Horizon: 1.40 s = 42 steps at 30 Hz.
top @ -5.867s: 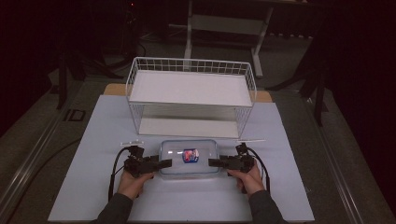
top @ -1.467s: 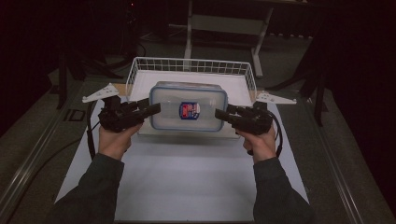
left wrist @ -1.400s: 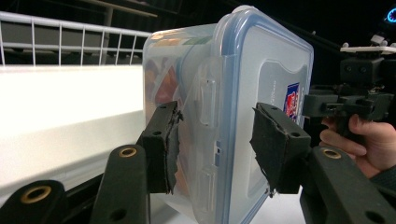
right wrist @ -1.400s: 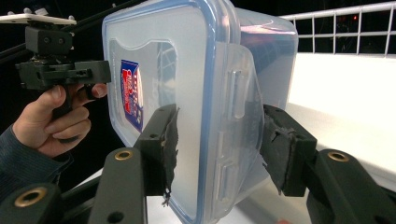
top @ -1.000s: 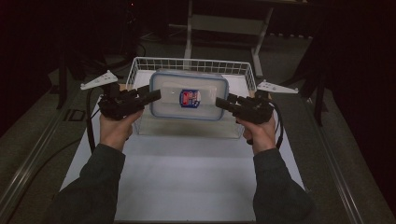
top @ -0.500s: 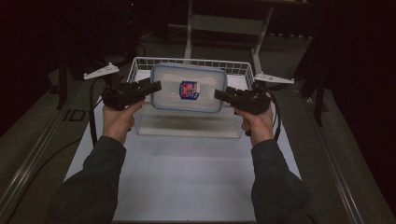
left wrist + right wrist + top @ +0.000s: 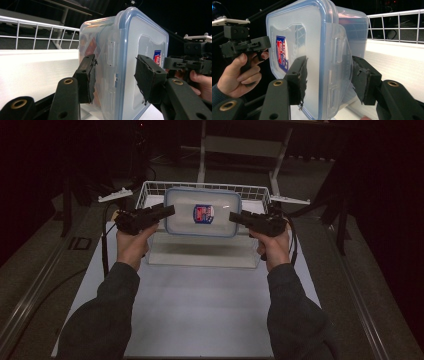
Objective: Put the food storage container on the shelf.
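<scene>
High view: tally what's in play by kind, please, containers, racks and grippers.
Clear lidded container: 1
White wire rack: 1
Grippers, left gripper and right gripper, each clamped on one end of the container: 2
Total: 4

The high view sits up above the person's side of the counter point(image 7: 200, 310). It looks forward and down and takes in the whole counter from far off.

The left gripper view rides on the left gripper point(image 7: 169, 211) and looks along its fingers point(image 7: 86, 78) from very close. The right gripper view rides on the right gripper point(image 7: 235, 217) and looks back the other way.

All three views share the plastic box point(image 7: 202, 212) and the white wire basket point(image 7: 150, 190). Each gripper view also sees the other gripper on the far side of the box.
</scene>
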Available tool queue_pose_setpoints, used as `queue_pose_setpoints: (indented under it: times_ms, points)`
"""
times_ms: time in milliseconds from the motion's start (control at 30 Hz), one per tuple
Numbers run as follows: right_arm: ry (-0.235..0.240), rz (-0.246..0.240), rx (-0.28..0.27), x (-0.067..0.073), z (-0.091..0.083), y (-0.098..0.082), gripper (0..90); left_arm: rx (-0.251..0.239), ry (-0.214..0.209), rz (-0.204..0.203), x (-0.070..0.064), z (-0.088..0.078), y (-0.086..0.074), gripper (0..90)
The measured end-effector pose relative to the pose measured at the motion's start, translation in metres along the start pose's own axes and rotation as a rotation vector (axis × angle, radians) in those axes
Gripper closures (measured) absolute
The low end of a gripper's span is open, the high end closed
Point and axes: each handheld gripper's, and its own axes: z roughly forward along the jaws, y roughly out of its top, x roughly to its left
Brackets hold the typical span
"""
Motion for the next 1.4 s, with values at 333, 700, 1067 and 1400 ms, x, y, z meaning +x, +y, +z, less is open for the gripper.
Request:
queue_pose_setpoints:
  times_ms: [333,700,1067,1400]
  points:
    - [-0.016,0.026,0.002,-0.002,0.005,0.005,47.9,-0.021,0.012,-0.042,0.005,0.004,0.001,51.0]
    - [-0.068,0.054,-0.009,-0.005,0.011,0.011,47.1,-0.005,0.081,-0.02,0.003,0.011,0.009,50.6]
    - [-0.193,0.026,0.009,-0.005,0.021,0.018,47.0,0.023,0.171,-0.011,0.004,0.021,0.007,55.3]
    - [-0.314,-0.146,0.051,0.015,0.025,0.022,44.6,0.009,0.178,0.056,-0.003,0.013,0.008,56.9]
